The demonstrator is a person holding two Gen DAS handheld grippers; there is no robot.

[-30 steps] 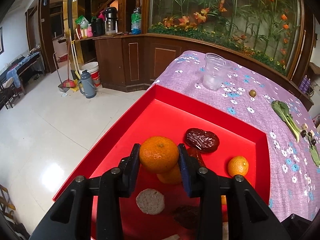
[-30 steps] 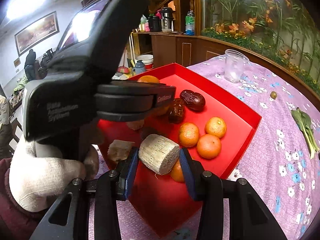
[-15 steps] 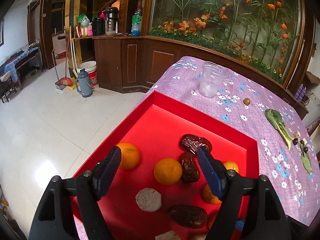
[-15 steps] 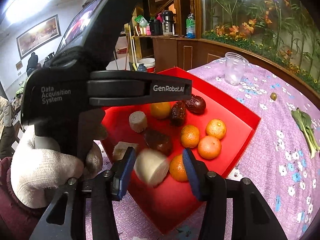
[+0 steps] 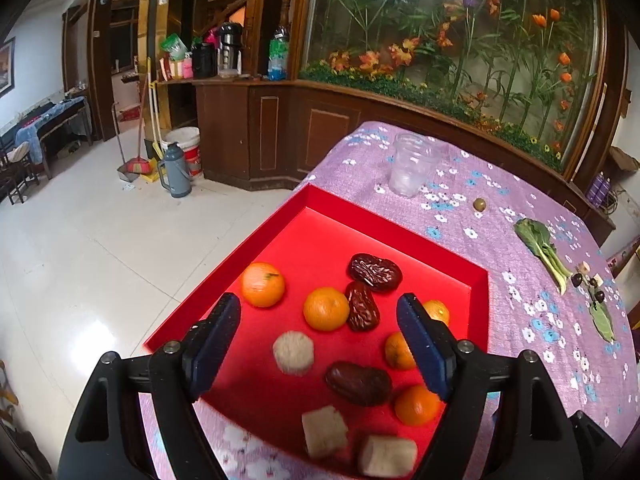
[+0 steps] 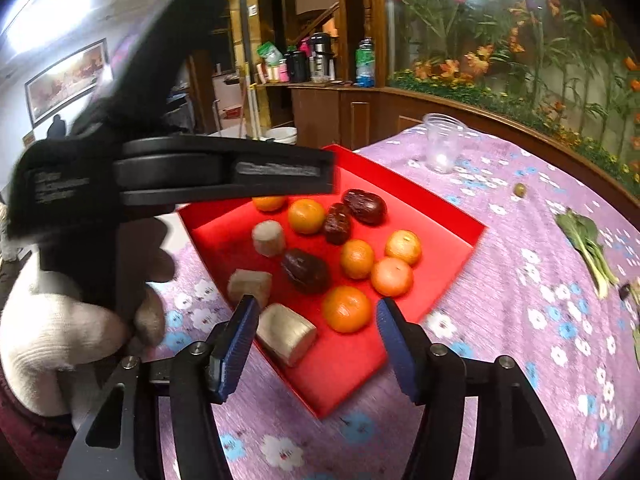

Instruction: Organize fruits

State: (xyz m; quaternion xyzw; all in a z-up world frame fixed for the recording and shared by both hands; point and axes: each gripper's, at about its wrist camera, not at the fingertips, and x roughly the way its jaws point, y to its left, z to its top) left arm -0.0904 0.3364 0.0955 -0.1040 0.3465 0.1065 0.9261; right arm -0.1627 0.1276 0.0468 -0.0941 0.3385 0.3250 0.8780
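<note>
Left gripper spread wide and empty over red tray mid-frame, right gripper parted too, empty — only its view shows the gloved hand lower left, oranges centre.

A pale tiled floor shines at 9 o'clock. A dark wooden counter curves at 12 o'clock below a glass display of artificial flowers. Near it stand a grey thermos jug, a white bucket and a broom. A framed painting hangs on the wall.
</note>
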